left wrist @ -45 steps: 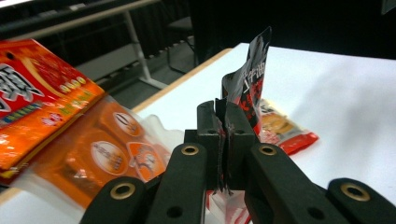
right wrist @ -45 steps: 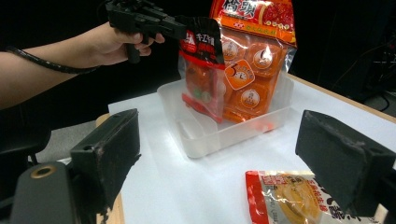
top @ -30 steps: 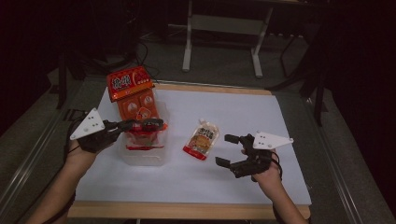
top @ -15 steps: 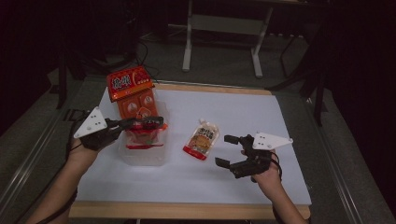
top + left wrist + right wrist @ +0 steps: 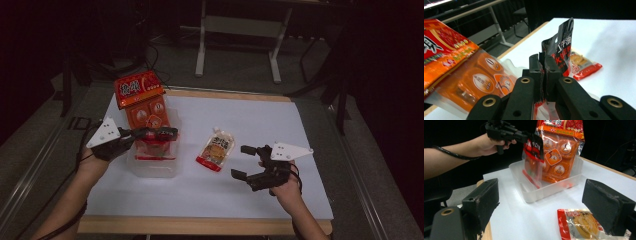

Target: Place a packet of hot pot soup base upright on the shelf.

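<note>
A: Claws first, L and R?

B: Left claw (image 5: 167,134) is pressed tight on the top edge of a small red-black sachet (image 5: 533,157), w/ the sachet hanging from it over the clear tub (image 5: 152,167). In the left gripper view the sachet (image 5: 560,50) sticks up just past the closed jaws. Right claw (image 5: 242,161) is spread wide, nothing between the jaws, hovering above the worktop (image 5: 260,120) at its right side.

A: Anything in the tub already?

B: Big orange bag (image 5: 145,102) stands in it, leaning on the far wall, top poking well above the rim. Sachet hangs just in front of that bag, lower end down inside the tub. Can't tell if it's touching the bottom.

A: What else is around?

B: One flat pouch (image 5: 216,149), red bottom edge, lying on the worktop between tub and right claw, near both, touching neither. In the right gripper view the pouch (image 5: 579,225) sits just ahead of the open jaws.

A: Beyond the worktop?

B: Dark floor, metal frame legs (image 5: 202,42) at the back, cables.
</note>
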Tool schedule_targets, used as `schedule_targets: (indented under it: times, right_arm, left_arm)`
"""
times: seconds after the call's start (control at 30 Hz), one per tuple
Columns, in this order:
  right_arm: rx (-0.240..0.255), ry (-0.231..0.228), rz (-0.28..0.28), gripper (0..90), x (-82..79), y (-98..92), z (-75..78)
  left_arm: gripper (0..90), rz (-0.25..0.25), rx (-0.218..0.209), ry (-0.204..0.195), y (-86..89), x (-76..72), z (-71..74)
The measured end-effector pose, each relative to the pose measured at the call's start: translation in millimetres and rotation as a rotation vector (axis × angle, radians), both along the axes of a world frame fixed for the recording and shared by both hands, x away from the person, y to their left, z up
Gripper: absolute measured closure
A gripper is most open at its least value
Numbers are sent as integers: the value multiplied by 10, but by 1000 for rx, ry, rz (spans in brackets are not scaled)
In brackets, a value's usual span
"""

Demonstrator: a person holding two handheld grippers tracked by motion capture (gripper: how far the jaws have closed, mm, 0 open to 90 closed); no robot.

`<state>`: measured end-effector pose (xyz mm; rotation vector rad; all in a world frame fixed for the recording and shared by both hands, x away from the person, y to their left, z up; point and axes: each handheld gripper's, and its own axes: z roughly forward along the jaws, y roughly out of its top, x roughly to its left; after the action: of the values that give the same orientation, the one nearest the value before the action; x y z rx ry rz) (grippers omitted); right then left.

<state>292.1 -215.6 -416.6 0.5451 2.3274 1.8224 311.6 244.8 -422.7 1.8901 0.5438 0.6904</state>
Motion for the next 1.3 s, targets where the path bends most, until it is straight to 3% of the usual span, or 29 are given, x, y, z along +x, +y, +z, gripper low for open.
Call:
schedule_targets:
  times: [0.4, 0.6, 0.73, 1.1, 1.3]
  right_arm:
    - [-3, -2, 6, 138, -2, 24, 13]
    - [-7, 2, 5, 138, -7, 22, 4]
    - [-5, 3, 5, 138, -4, 11, 1]
    - [-8, 3, 7, 138, -6, 20, 6]
    - [-6, 1, 9, 138, -6, 25, 14]
  left_arm:
    - [873, 6, -78, 29, 100, -45, -227]
    - [874, 6, -70, 37, 82, -49, -318]
    - [873, -2, -38, 58, 50, -47, -367]
    - [869, 9, -58, 89, 133, -55, -428]
    - [806, 17, -70, 113, 136, -51, -397]
